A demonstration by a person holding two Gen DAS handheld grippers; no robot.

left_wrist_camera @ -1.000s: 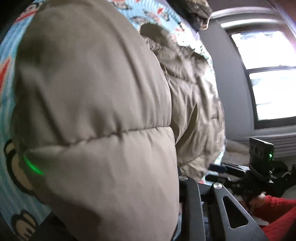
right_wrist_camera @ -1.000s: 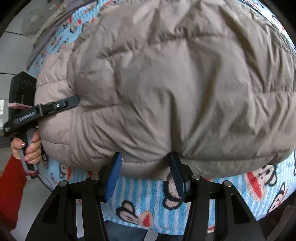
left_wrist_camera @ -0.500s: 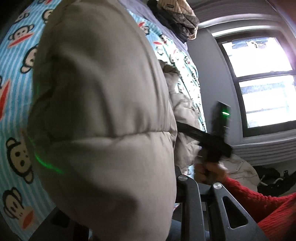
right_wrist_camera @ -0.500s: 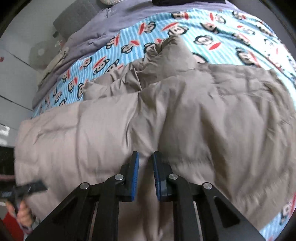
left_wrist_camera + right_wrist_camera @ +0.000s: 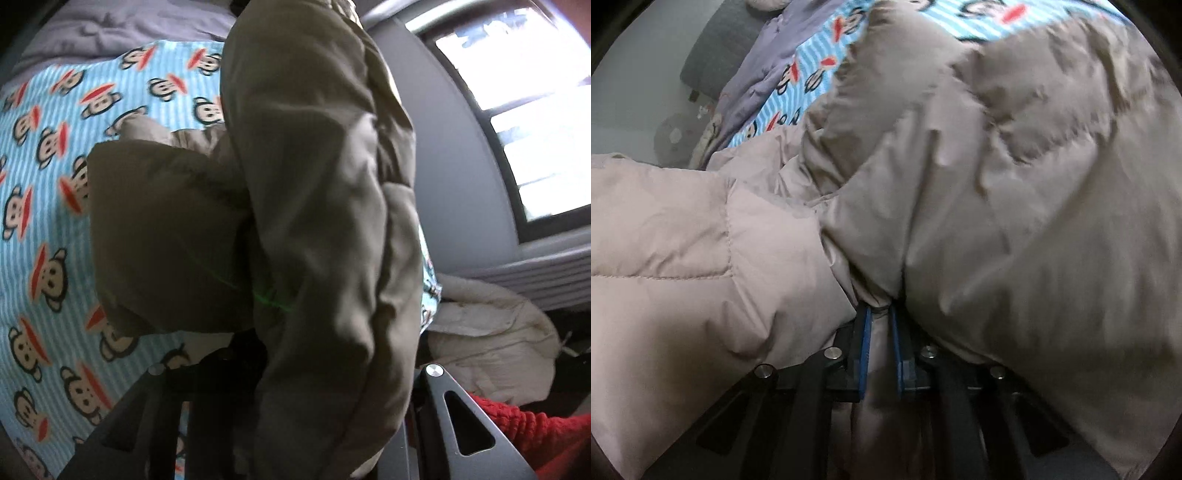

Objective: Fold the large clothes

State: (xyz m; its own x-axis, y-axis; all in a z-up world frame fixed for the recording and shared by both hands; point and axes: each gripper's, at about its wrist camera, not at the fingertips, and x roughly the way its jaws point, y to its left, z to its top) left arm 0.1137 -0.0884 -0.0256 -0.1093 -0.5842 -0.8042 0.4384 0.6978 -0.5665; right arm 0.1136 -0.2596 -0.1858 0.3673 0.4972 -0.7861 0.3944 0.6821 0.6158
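We note the fold under way: both grippers, left [image 5: 295, 373] and right [image 5: 880, 314], pinch the jacket [image 5: 997, 184], right fingers closing; next, lay it flat on the bed [image 5: 55, 184].

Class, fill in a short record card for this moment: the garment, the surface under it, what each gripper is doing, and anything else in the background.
garment: beige puffer jacket, bunched and partly lifted
surface: monkey-print blanket on a bed
right gripper: jaws closing, a fold of jacket pinched between the blue pads
left gripper: fingers mostly hidden by jacket fabric draped over and between them; appears to hold it
background: window; pale garment beside the bed; red sleeve
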